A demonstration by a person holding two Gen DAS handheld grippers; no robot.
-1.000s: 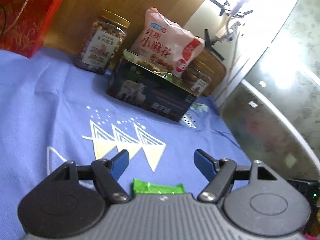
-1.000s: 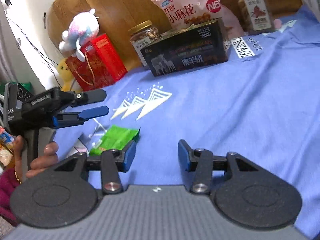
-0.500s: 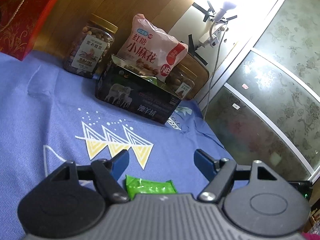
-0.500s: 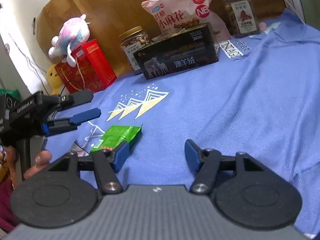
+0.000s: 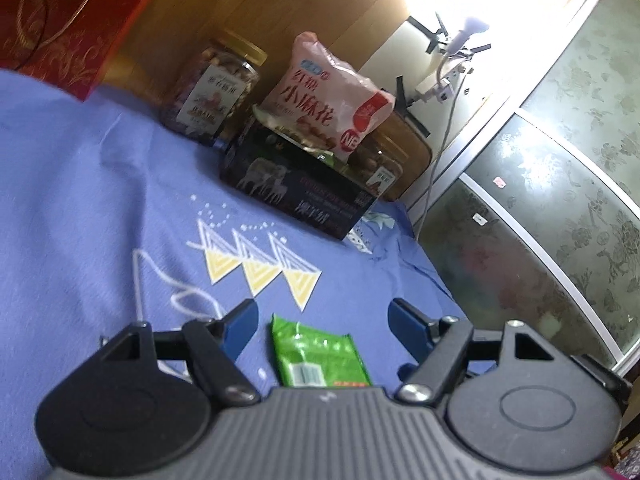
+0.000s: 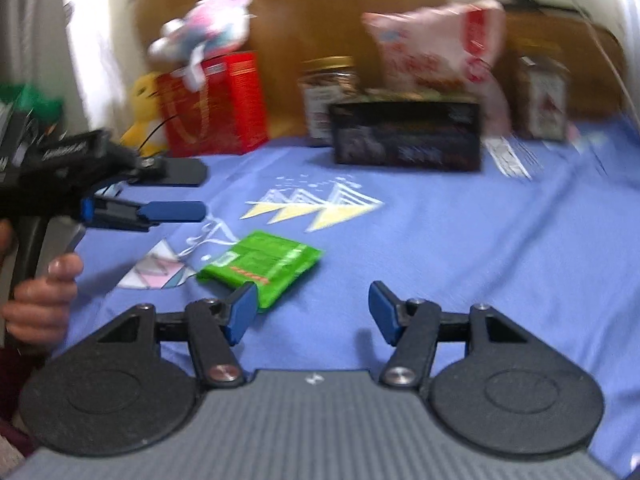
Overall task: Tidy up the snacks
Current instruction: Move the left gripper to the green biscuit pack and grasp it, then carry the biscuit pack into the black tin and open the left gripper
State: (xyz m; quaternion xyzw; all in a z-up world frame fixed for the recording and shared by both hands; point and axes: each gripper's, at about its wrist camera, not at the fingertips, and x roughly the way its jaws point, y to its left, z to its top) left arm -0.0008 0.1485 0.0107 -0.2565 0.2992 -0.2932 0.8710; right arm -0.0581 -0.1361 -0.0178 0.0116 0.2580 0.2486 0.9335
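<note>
1. The green snack packet [image 5: 320, 354] lies flat on the blue bedspread [image 5: 100, 208], now further forward between my left tool's [image 5: 322, 326] spread fingers than a second ago.
2. My right tool [image 6: 312, 312] is spread and empty; it has swung left, its left finger overlapping the packet's edge.
3. Judgement: pickup is imminent. The black box [image 5: 296, 192] stands well apart.

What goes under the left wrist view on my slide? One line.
Open left tongs poised over a green snack packet on the blue cloth, dark box and jars beyond.
</note>
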